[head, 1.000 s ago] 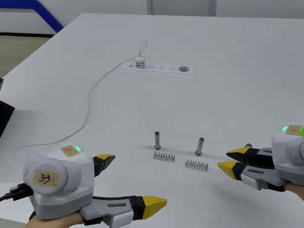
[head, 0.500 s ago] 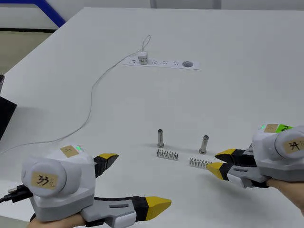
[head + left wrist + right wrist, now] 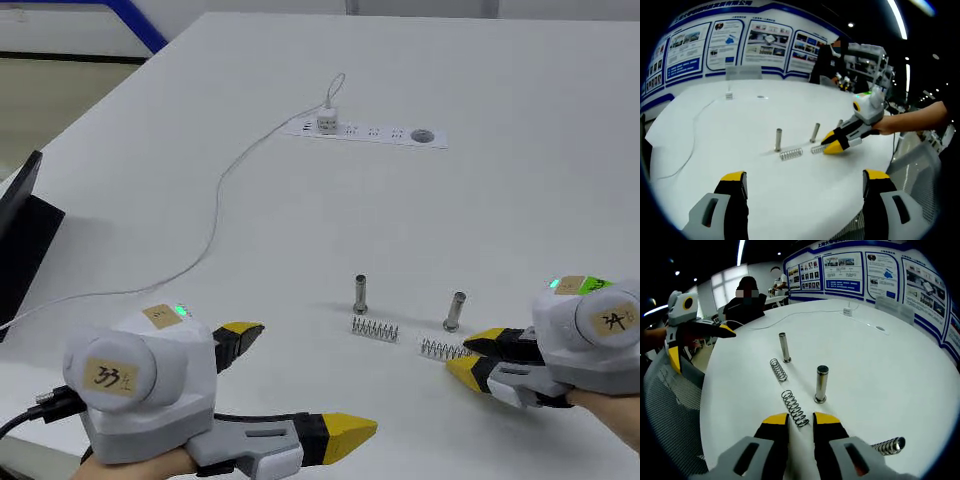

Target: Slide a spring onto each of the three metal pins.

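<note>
Two metal pins stand upright on the white table, one on the left (image 3: 360,293) and one on the right (image 3: 456,310). A spring (image 3: 375,329) lies in front of the left pin, and a second spring (image 3: 443,349) in front of the right pin. My right gripper (image 3: 472,355) is open only a little, with the near end of that second spring (image 3: 794,409) at its tips (image 3: 800,420). A third pin (image 3: 888,445), which seems to carry a spring, lies beside the right jaw. My left gripper (image 3: 298,382) stands wide open near the front edge, holding nothing.
A white power strip (image 3: 370,131) with a plugged-in charger lies at the back, and its cable (image 3: 214,218) trails to the left front. A dark flat object (image 3: 25,250) stands at the left edge. A person sits beyond the table (image 3: 747,300).
My right gripper has moved left to the right-hand spring, and its tips have reached the spring's end. My left gripper has stayed put. The head camera has shifted.
</note>
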The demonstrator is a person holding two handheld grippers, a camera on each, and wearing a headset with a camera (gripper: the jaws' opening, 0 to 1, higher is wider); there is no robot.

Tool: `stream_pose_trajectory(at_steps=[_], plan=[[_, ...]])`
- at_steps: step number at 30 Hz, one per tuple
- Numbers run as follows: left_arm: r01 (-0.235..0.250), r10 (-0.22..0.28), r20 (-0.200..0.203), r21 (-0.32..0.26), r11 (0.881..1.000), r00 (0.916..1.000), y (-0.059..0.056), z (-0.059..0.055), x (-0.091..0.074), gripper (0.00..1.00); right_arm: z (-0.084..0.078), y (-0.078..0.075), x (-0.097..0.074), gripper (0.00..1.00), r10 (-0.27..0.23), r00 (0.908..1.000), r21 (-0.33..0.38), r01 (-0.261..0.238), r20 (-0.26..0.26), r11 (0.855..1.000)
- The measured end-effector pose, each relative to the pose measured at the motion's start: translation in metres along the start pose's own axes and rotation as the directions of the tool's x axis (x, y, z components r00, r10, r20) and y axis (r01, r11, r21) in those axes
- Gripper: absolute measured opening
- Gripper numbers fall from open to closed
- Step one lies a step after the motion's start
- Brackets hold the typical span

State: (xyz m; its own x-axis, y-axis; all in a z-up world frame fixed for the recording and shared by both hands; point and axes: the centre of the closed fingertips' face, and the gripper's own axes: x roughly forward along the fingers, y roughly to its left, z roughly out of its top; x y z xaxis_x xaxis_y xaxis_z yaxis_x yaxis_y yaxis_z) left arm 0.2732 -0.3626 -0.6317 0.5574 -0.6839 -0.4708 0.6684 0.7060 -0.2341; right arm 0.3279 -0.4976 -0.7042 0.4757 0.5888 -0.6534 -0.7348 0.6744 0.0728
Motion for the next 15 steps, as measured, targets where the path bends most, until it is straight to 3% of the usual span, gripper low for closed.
stream_pose_trajectory(at_steps=[6, 9, 15], plan=[[0.002, -0.002, -0.002, 0.003, 1.000, 1.0000, -0.001, 0.000, 0.000, 0.97, 0.000, 0.003, 0.001, 0.17, 0.028, 0.9996, -0.045, -0.028, 0.002, 0.999], [0.001, -0.001, -0.003, 0.001, 1.000, 1.0000, -0.001, 0.000, 0.000, 0.97, 0.000, 0.007, 0.000, 0.16, 0.037, 0.9993, -0.102, -0.036, 0.003, 0.994], [0.002, -0.002, 0.002, 0.000, 1.000, 1.0000, -0.001, 0.001, 0.000, 0.97, 0.001, 0.010, 0.000, 0.13, 0.056, 0.9984, -0.114, -0.054, 0.011, 0.992]])
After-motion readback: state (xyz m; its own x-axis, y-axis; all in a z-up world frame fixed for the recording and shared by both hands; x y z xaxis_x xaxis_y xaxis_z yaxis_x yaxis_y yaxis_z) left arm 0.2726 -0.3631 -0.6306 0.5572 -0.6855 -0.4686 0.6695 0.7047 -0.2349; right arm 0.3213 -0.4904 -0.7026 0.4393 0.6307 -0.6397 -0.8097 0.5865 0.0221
